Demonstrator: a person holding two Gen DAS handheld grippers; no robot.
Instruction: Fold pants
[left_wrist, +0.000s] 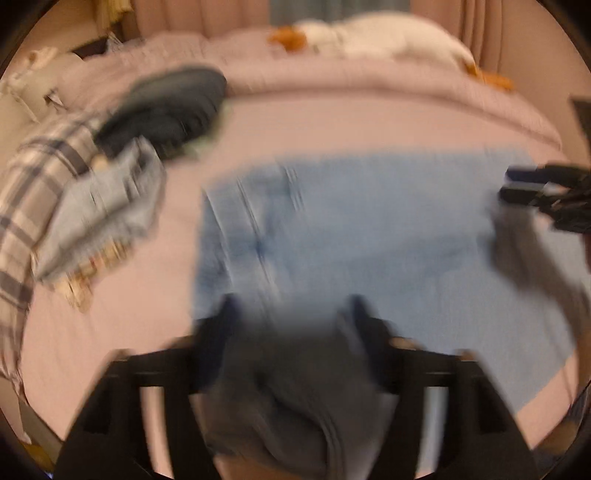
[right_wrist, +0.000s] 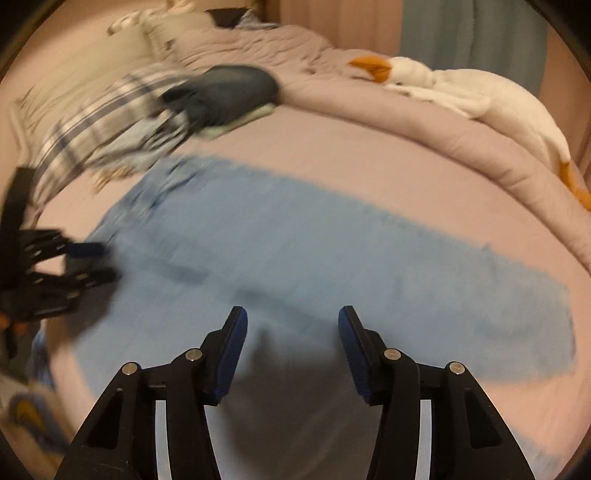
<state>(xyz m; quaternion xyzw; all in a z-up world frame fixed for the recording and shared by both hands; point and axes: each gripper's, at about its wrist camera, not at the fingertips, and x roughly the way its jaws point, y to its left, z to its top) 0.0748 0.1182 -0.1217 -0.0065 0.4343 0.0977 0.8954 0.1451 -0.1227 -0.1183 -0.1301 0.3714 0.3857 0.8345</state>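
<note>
Where jeans (right_wrist: 295, 258) lie, clothes pile (right_wrist: 177, 110) close beside.

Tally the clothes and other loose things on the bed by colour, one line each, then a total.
Light blue: 2, the spread jeans and a folded denim piece
Dark navy: 1, a folded garment
Plaid: 1, a checked cloth
White and orange: 1, a plush goose
Total: 5
</note>
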